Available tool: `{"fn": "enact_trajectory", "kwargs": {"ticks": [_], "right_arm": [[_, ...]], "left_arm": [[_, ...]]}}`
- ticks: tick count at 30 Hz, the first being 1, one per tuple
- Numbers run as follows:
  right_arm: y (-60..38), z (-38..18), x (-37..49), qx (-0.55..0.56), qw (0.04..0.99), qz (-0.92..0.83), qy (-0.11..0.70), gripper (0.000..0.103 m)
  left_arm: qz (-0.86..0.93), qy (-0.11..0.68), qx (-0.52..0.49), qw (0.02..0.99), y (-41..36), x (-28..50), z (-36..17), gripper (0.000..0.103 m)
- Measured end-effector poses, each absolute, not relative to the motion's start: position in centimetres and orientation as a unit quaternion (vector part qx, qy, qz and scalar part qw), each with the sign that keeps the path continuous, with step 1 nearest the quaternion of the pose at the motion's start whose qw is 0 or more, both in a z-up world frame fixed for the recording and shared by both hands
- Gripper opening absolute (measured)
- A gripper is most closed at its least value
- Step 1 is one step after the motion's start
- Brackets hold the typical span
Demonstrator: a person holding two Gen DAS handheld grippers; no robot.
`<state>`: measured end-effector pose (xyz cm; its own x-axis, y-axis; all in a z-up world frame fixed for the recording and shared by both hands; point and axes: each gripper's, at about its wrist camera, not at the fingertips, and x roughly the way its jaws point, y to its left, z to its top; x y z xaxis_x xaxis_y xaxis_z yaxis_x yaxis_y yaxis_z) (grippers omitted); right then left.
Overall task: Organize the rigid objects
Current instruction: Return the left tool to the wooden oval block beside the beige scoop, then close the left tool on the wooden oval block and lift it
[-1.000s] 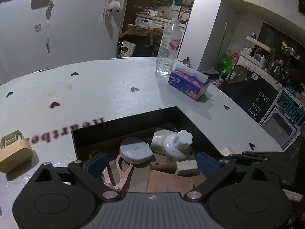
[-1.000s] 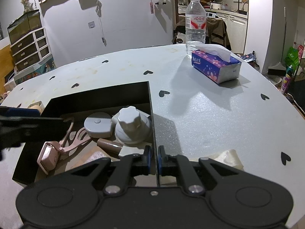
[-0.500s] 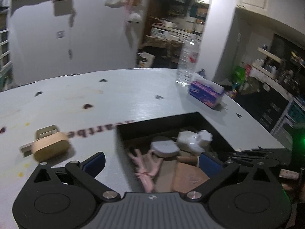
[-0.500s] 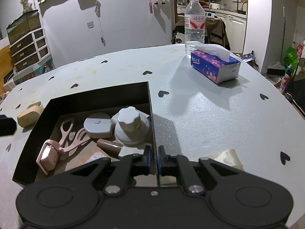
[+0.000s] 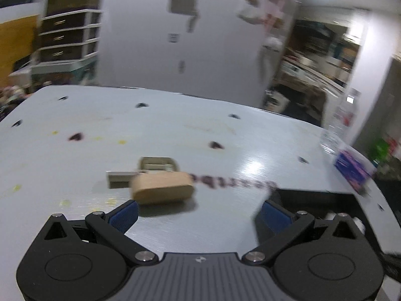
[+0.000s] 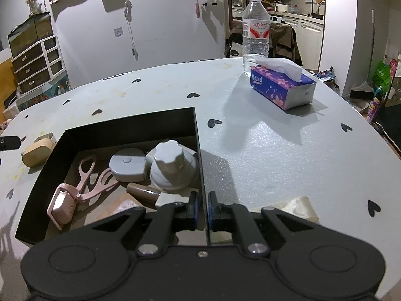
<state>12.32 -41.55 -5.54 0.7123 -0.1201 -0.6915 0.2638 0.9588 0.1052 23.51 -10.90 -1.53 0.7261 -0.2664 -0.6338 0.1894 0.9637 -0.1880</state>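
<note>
A tan wooden block [image 5: 163, 187] lies on the grey table just ahead of my left gripper [image 5: 198, 213], which is open and empty. A small beige buckle-like piece [image 5: 158, 164] lies behind it. The block also shows in the right wrist view [image 6: 37, 150], left of the black box [image 6: 130, 125]. The box holds a pink eyelash curler [image 6: 80, 188], a grey round tape measure [image 6: 127, 164], a white knobbed jar [image 6: 173, 165] and a brown tube [image 6: 142, 193]. My right gripper [image 6: 203, 209] is shut on the box's right wall.
A purple tissue pack [image 6: 282, 89] and a water bottle [image 6: 255, 30] stand at the table's far right. A cream scrap [image 6: 299, 208] lies right of my right gripper. The left wrist view is motion-blurred.
My left gripper has swung left from over the box to face the wooden block, still open. My right gripper has stayed shut on the box wall.
</note>
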Motion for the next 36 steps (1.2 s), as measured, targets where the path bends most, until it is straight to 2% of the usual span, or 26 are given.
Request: {"fn": "enact_trajectory", "kwargs": {"ticks": [13, 23, 25, 26, 27, 36], "right_arm": [[-41.6, -5.7, 12.7, 0.098, 0.918, -0.104, 0.369, 0.008], [-41.5, -5.7, 12.9, 0.097, 0.917, -0.107, 0.372, 0.008], [-41.4, -5.7, 12.9, 0.097, 0.917, -0.108, 0.372, 0.008], [-41.4, -5.7, 12.9, 0.097, 0.917, -0.108, 0.372, 0.008], [-41.4, -5.7, 13.0, 0.097, 0.917, -0.108, 0.372, 0.008], [-41.4, -5.7, 13.0, 0.097, 0.917, -0.108, 0.372, 0.008]], "left_arm": [[-0.025, 0.382, -0.076, 0.921, -10.7, 29.8, -5.6, 0.103], [-0.013, 0.375, -0.06, 0.925, -11.6, 32.1, -6.8, 0.102], [-0.015, 0.373, -0.053, 0.926, -11.7, 32.2, -6.8, 0.097], [-0.018, 0.372, -0.05, 0.927, -11.7, 32.3, -6.8, 0.089], [-0.023, 0.371, -0.053, 0.927, -11.7, 32.3, -6.8, 0.088], [-0.035, 0.373, -0.044, 0.926, -11.7, 31.5, -6.2, 0.087]]}}
